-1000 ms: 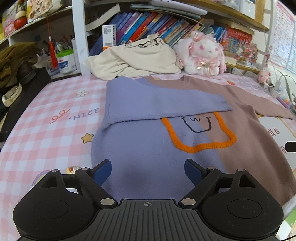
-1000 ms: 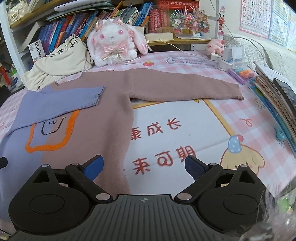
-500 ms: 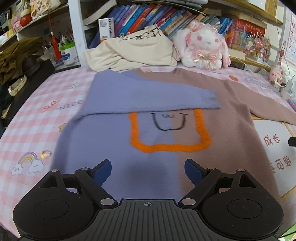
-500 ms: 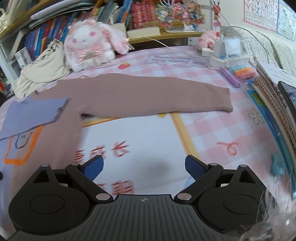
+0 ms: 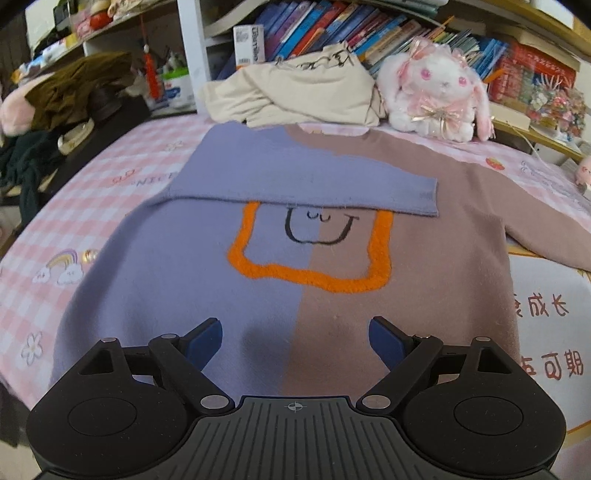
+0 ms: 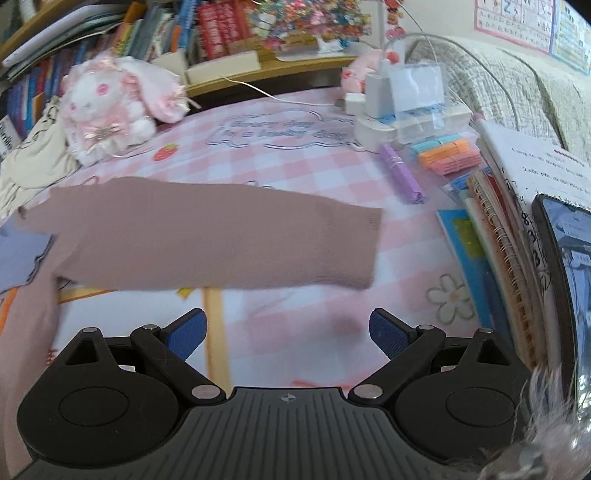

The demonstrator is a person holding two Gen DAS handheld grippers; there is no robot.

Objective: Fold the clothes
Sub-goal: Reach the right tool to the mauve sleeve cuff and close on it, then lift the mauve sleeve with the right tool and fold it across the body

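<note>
Left gripper (image 5: 295, 341): blue-padded jaws spread wide, nothing between them, hovering over the near hem of the half lilac-blue, half dusty-brown knit sweater (image 5: 406, 295).

Sweater lies flat, front up, on the pink-and-white checked table cover (image 5: 55, 221). Orange fuzzy square outline with a black smiley (image 5: 314, 251) sits mid-chest. The lilac-blue sleeve (image 5: 303, 184) is folded across the chest, cuff ending right of centre and covering the top edge of the orange outline.

Right gripper (image 6: 288, 332): jaws also wide apart, empty, above the table cover just near of the brown sleeve (image 6: 221, 240). That sleeve is stretched flat out to the right, cuff near a purple bundle (image 6: 402, 173) and a stack of spiral notebooks (image 6: 509, 240) on the right side. This view is motion-blurred.

Far side, left wrist view: crumpled cream garment (image 5: 303, 92) touching the sweater's collar edge, white-and-pink plush rabbit (image 5: 439, 92) just right of it, shelf of books (image 5: 332, 29) behind. Dark phone (image 6: 565, 277) lies on the notebooks at the far right of the right wrist view.
</note>
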